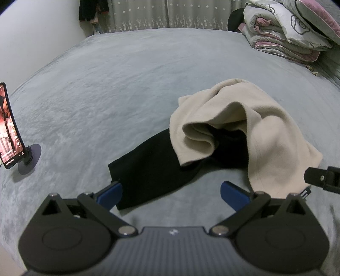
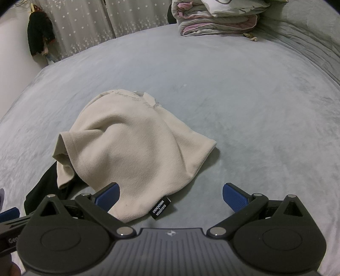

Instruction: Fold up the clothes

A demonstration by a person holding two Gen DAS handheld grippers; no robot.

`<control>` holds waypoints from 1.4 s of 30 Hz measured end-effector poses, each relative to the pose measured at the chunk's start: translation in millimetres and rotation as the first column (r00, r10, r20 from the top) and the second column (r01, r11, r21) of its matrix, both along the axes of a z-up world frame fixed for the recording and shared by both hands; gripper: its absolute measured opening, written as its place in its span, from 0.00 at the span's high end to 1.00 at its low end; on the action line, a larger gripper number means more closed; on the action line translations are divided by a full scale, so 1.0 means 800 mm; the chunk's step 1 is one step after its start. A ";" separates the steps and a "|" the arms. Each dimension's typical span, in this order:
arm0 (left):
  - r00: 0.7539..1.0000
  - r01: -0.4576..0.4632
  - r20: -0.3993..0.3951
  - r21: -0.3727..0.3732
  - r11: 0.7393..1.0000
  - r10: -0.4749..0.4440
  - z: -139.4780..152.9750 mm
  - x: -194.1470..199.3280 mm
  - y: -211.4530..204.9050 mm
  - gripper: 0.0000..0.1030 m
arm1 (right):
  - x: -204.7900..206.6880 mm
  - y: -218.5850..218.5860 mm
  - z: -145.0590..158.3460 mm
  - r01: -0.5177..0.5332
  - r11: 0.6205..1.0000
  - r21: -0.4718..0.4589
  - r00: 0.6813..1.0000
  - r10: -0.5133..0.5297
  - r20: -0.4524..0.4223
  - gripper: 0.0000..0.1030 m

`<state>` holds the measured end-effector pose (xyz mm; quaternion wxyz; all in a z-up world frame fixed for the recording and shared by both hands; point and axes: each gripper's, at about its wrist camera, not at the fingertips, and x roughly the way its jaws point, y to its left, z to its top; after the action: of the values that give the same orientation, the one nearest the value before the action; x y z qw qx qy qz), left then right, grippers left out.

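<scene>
- We are holding the left tongs (image 1: 171, 191) wide open just above the bed (image 1: 127, 85), gripping nothing; the left blue pad (image 1: 110, 192) is sitting at the near corner of the black garment (image 1: 148, 172).
- We are holding the right tongs (image 2: 171, 194) spread just as wide and empty, with the left pad (image 2: 108, 194) touching or overlapping the near hem of the cream fleece garment (image 2: 136, 152); we cannot tell which.
- The cream fleece is lying crumpled near the middle of the bed, draped over the far end of the black garment, whose near end is sticking out to the left.
- A small black label (image 2: 162, 207) is hanging from the fleece hem, lying between the right tongs' pads.
- A phone on a round stand (image 1: 9, 127) is standing at the bed's left edge, well apart from the clothes.
- Folded quilts (image 1: 286, 31) are lying stacked at the far right corner, with a curtain (image 1: 148, 14) behind the bed.
- Dark clothing (image 2: 39, 38) is hanging by the wall at the far left.
</scene>
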<state>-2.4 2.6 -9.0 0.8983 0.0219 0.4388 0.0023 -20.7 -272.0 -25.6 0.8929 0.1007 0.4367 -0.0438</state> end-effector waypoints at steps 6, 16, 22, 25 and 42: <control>1.000 0.002 -0.003 0.003 1.000 -0.002 -0.001 0.001 0.000 0.00 | 0.000 0.001 -0.001 -0.001 1.000 0.000 1.000 0.001 -0.002 0.00; 1.000 0.003 -0.006 0.007 1.000 -0.003 -0.001 0.000 0.000 0.00 | 0.001 0.001 -0.003 -0.005 1.000 -0.002 1.000 0.005 -0.007 0.00; 1.000 0.004 -0.008 0.010 1.000 -0.004 -0.002 0.000 -0.001 0.00 | 0.001 0.001 -0.004 -0.004 1.000 -0.003 1.000 0.004 -0.010 0.00; 1.000 0.004 -0.009 0.012 1.000 -0.004 -0.002 0.001 -0.001 0.00 | 0.001 0.001 -0.005 -0.004 1.000 -0.001 1.000 0.004 -0.013 0.00; 1.000 0.009 -0.025 0.017 1.000 -0.008 -0.006 0.002 0.000 0.00 | 0.004 0.003 -0.010 -0.013 1.000 0.000 0.999 0.013 -0.036 0.00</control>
<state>-1.0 2.4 -13.9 0.8925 0.0315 0.4499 0.0021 -17.5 -269.9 -33.3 0.8852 0.0968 0.4532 -0.0397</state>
